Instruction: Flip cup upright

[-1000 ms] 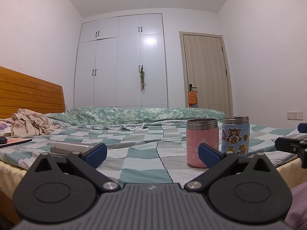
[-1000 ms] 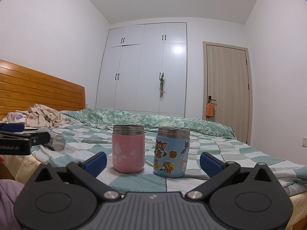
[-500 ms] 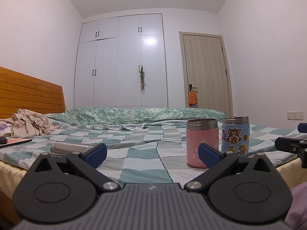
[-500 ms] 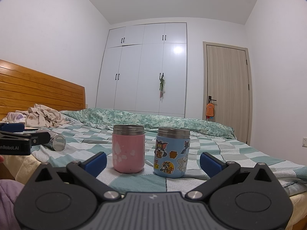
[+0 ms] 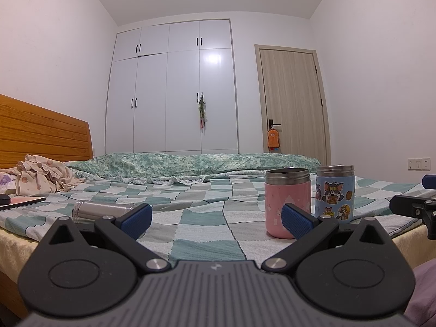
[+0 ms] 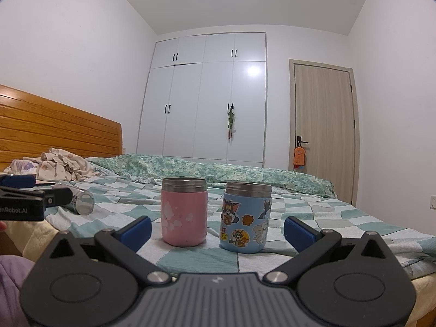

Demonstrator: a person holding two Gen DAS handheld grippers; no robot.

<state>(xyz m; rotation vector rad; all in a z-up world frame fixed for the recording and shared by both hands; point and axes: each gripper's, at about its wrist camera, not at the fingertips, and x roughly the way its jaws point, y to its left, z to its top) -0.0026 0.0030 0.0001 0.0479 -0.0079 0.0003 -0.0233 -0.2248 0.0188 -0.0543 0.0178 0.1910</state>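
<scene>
A steel cup (image 5: 102, 210) lies on its side on the checked bed sheet, behind the left finger of my left gripper (image 5: 216, 222). It also shows at the left in the right wrist view (image 6: 81, 201). A pink cup (image 6: 184, 211) and a blue cartoon cup (image 6: 246, 216) stand upright side by side, just beyond my right gripper (image 6: 216, 231). They also show in the left wrist view, the pink cup (image 5: 287, 199) and the blue cup (image 5: 335, 192). Both grippers are open and empty, near the bed's front edge.
A crumpled cloth (image 5: 41, 177) and a flat dark device (image 5: 21, 203) lie at the left by the wooden headboard (image 5: 43, 133). A green quilt (image 5: 190, 163) runs along the far side. A wardrobe (image 5: 174, 90) and a door (image 5: 293, 103) stand behind.
</scene>
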